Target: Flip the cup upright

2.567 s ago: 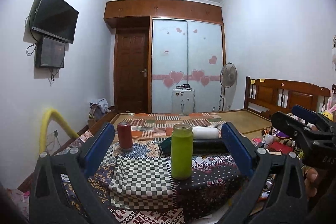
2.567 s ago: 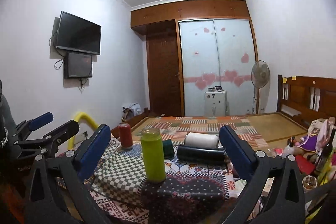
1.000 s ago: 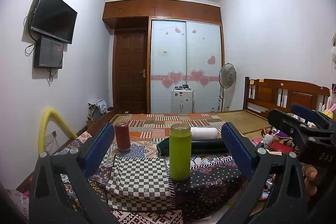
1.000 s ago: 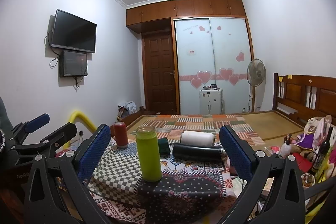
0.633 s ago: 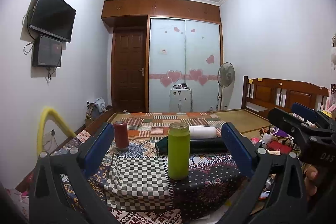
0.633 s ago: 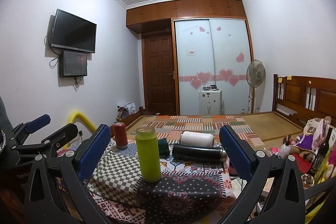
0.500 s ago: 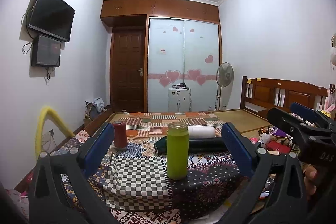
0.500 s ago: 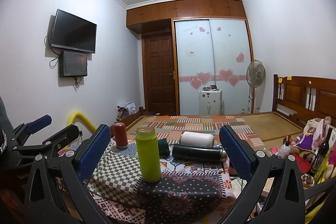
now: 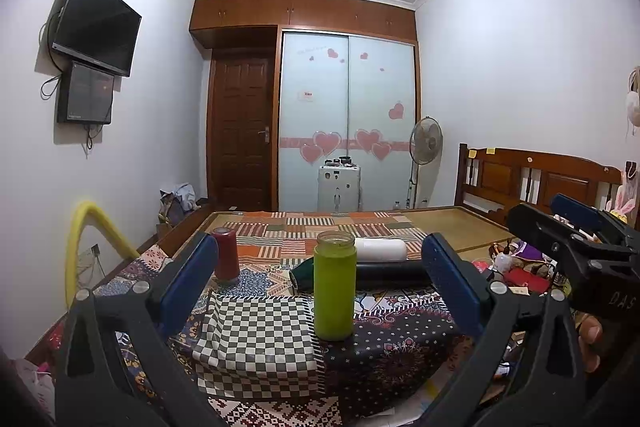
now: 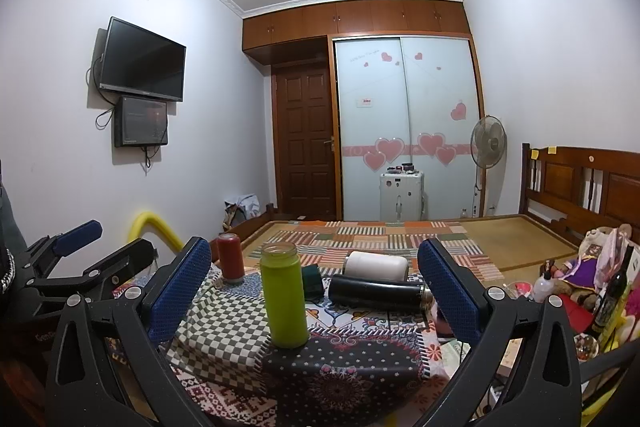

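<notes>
Lime green is the colour of the cup (image 9: 334, 293) that is seen standing upright, mouth up, in the left wrist view, near the front edge of the cloth-covered table (image 9: 256, 339), on the seam between a checkered patch and a dark floral patch. The left gripper (image 9: 320, 287) is held back from the table with its blue-padded fingers (image 9: 188, 281) spread wide, nothing being held between them; the cup is framed in the gap but is not touched. A red cup (image 9: 226, 253) is seen upright toward the far left corner. Behind the green cup, a black flask (image 9: 390, 274) is laid on its side, and a white cylinder (image 9: 380, 249) is laid just beyond it toward the far edge. The right gripper (image 9: 576, 227) is visible at the right margin of this view, off the table's right edge.

In the right wrist view, the green cup (image 10: 284, 297) is shown upright at the same seam, left of centre between the fingers. The right gripper (image 10: 314, 291) is also spread wide, with nothing gripped. The red cup (image 10: 231, 257) is placed at the far left corner, while the black flask (image 10: 378, 291) and the white cylinder (image 10: 376, 266) are laid lengthwise toward the right edge. The left gripper (image 10: 100, 247) is seen off the left edge, its jaws parted.
</notes>
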